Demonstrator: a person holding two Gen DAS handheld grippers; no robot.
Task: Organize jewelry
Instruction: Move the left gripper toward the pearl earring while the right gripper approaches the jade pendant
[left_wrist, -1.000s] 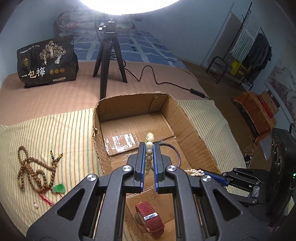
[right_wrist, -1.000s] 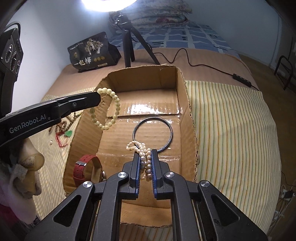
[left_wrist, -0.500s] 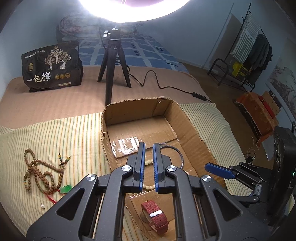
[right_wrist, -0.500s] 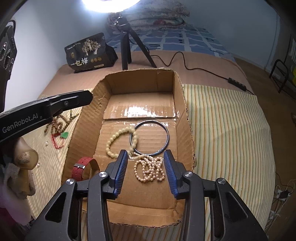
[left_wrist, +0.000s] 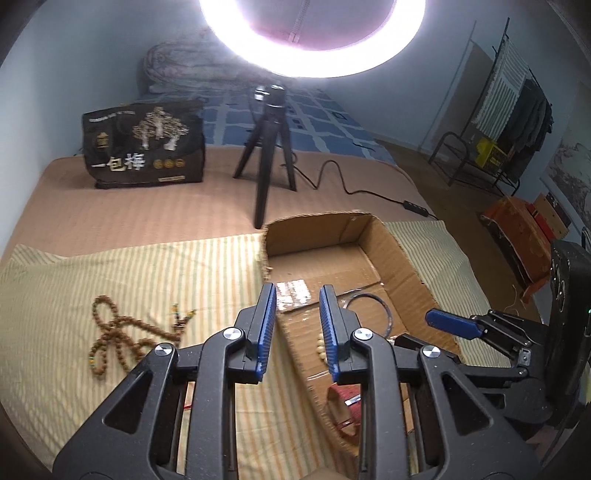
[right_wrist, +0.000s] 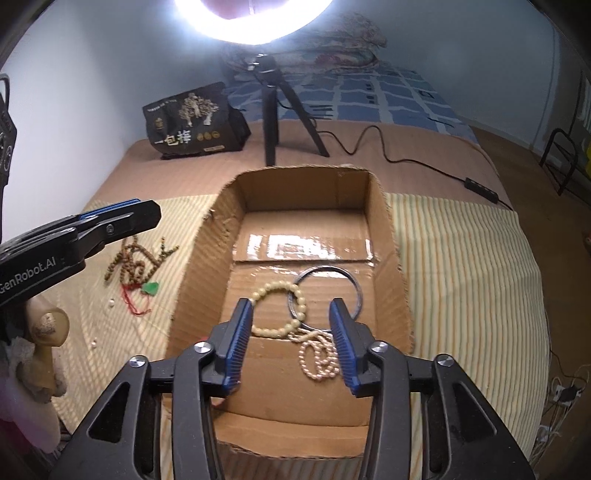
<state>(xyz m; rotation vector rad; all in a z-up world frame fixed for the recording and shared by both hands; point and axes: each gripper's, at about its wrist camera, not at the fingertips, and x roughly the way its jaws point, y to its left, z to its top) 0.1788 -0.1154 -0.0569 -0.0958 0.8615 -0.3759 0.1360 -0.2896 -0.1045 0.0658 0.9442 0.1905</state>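
Your left gripper (left_wrist: 297, 301) and right gripper (right_wrist: 291, 317) both gaped empty; the wooden bead necklace (left_wrist: 122, 338) on the striped cloth (left_wrist: 110, 280) risked snagging when lifted.

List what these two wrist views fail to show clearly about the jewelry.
- Red watch: left wrist view, mostly behind the left hand-held gripper; unseen in the right view.
- Cream bead bracelet: left view shows only a few beads past that gripper's finger.
- Small white bits on the striped cloth: right view, too small to identify.

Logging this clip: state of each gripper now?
Left gripper: open, holding nothing.
Right gripper: open, holding nothing.
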